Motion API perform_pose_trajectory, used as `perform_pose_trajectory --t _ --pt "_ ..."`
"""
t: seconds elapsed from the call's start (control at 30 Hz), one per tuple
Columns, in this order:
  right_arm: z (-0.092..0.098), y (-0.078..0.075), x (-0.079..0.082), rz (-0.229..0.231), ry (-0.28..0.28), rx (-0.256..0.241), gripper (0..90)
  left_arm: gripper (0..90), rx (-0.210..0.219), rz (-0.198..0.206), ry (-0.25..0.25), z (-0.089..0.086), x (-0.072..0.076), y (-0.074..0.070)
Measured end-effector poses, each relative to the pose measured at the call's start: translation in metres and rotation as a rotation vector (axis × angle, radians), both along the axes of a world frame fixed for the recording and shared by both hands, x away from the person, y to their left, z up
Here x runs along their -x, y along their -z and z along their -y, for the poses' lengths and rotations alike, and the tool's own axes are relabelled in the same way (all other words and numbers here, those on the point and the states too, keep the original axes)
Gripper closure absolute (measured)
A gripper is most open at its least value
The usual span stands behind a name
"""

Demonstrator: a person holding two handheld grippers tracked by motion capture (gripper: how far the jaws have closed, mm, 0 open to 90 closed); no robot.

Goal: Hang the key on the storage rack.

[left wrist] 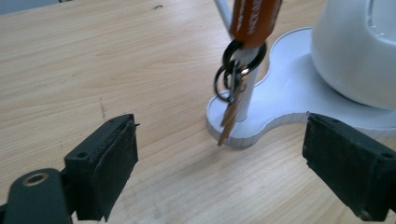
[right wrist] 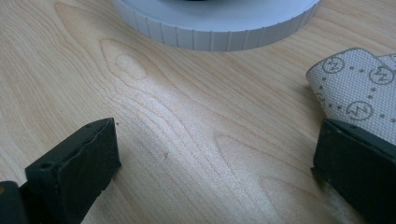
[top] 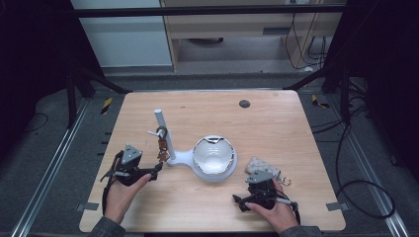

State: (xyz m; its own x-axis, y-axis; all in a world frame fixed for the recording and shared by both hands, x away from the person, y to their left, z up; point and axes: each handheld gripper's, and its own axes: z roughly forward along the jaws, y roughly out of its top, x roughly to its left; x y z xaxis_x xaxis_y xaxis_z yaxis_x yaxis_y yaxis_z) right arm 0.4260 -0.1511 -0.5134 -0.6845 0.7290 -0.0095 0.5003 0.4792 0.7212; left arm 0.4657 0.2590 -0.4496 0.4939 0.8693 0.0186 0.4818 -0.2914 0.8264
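Keys (left wrist: pixel 232 100) on illegibly lettered orange tag (left wrist: pixel 253 21)

The orange key tag (left wrist: pixel 254 21) gets chopped off by the top edge in the left gripper view, and its lettering is too blurry to read. In the right gripper view the patterned pouch (right wrist: pixel 359 93) runs off the right edge, partly behind a jaw. The white stand base (right wrist: pixel 215 23) is cut at the top.

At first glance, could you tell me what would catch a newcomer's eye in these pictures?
Mid-table, a white stand with a bowl draws the eye; a bunch of keys on an orange tag hangs from its post. The left gripper faces the keys, open. A patterned pouch lies beside the open right gripper.
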Motion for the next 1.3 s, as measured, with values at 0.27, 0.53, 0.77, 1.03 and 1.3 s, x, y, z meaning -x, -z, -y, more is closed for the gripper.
perform_pose_trajectory --t 0.27,0.53,0.77,1.03,1.3 --pt "0.003 -0.015 0.003 0.000 -0.018 -0.015 4.3 7.1 -0.003 -0.022 -0.020 -0.014 -0.008 0.026" --pt "0.024 -0.054 0.003 0.028 0.052 0.042 6.2 7.0 -0.054 -0.083 -0.065 -0.031 -0.008 0.039" --pt "0.052 -0.075 -0.009 -0.042 0.117 0.074 5.8 6.4 -0.065 -0.122 -0.088 -0.034 -0.011 0.047" --pt "0.067 -0.070 -0.026 -0.149 0.128 0.117 8.4 5.0 -0.095 -0.161 -0.062 -0.029 -0.014 0.056" --pt "0.069 -0.069 -0.034 -0.200 0.100 0.132 6.6 2.9 -0.083 -0.150 -0.067 -0.030 -0.014 0.059"
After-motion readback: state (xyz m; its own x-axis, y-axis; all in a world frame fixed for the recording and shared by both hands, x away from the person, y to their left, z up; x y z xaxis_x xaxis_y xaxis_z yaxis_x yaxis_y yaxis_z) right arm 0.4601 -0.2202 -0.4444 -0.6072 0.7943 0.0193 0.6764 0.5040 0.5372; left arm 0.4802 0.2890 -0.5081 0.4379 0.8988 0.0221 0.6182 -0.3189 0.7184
